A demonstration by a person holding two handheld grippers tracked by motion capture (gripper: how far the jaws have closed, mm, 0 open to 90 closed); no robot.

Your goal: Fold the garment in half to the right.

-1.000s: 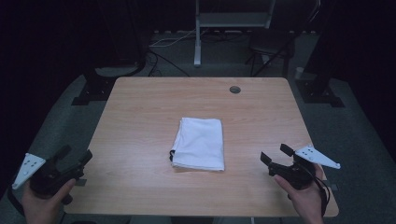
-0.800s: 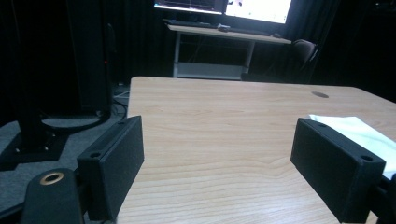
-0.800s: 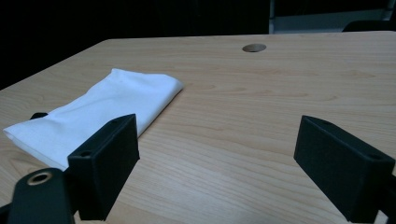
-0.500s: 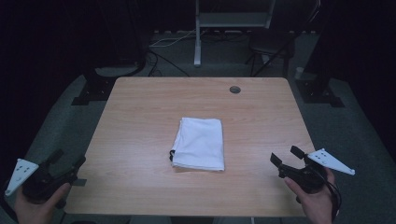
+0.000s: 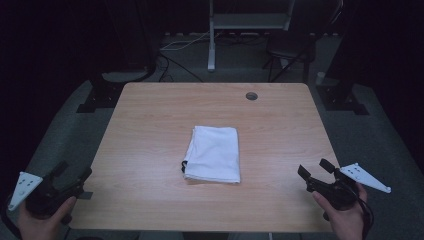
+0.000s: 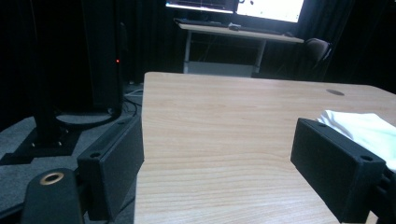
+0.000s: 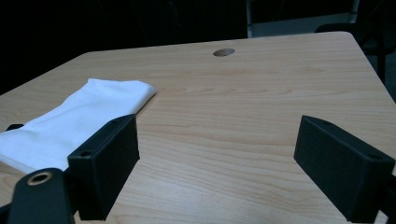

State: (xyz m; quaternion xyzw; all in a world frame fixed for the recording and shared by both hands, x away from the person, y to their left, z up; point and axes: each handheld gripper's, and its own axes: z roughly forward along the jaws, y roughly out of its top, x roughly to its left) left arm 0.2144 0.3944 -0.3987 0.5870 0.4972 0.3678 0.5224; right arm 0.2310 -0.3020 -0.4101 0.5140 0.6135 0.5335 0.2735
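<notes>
Folded white cloth [image 5: 213,154] is lying flat at table [image 5: 150,120] centre, long side running 12 to 6, a small dark tab poking out at its near-left corner. Nothing is touching it.

Left gripper [image 5: 75,176] is sitting at roughly 8 o'clock from the cloth, hanging off the near-left table corner, held in the person's left hand [image 5: 42,222]. Jaws are standing wide apart, nothing between them. In the left gripper view the gripper [image 6: 219,163] is looking along the table's left edge, with the cloth [image 6: 364,130] peeking in at 3 o'clock behind its jaw.

Right gripper [image 5: 316,170] is at about 4 o'clock from the cloth, over the near-right edge, held in the right hand [image 5: 345,217]. Jaws are also gaping, empty. In the right gripper view the gripper [image 7: 219,163] is pointing toward the far side, cloth [image 7: 79,121] off at 9 to 10 o'clock, cable hole [image 7: 223,52] at 12.

Change over the last second: both grippers are pulling back and outward, left one sliding toward 7 to 8 o'clock and off the corner, right one drifting toward 4 to 5 o'clock. Cloth is not shifting at all, same spot, same fold.

Reading: both hands are backing away from a neatly folded cloth with jaws spread, so the folding is looking finished and this is the retreat. Nothing is looking left to do on the cloth unless another fold is wanted.
</notes>
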